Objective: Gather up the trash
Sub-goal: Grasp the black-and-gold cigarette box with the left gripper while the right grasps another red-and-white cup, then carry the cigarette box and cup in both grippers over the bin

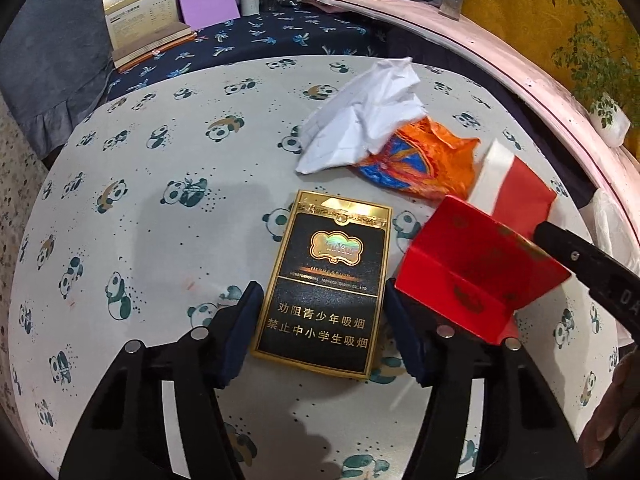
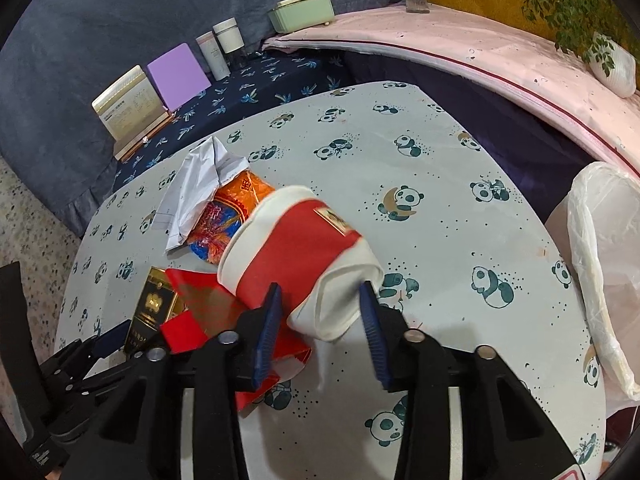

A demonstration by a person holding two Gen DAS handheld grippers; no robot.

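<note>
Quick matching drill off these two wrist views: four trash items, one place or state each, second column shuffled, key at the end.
Items
1. black-and-gold cigarette pack
2. red-and-white paper cup
3. crumpled white paper
4. orange wrapper

Places or states
A. partly tucked under the white paper
B. lying flat between the open left gripper's fingers
C. farthest piece of trash from both cameras, near the table's back edge
D. pinched at one end by the right gripper, on its side

Pairs: 1-B, 2-D, 3-C, 4-A

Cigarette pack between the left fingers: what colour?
Black with gold trim; clearest in the left wrist view.
</note>
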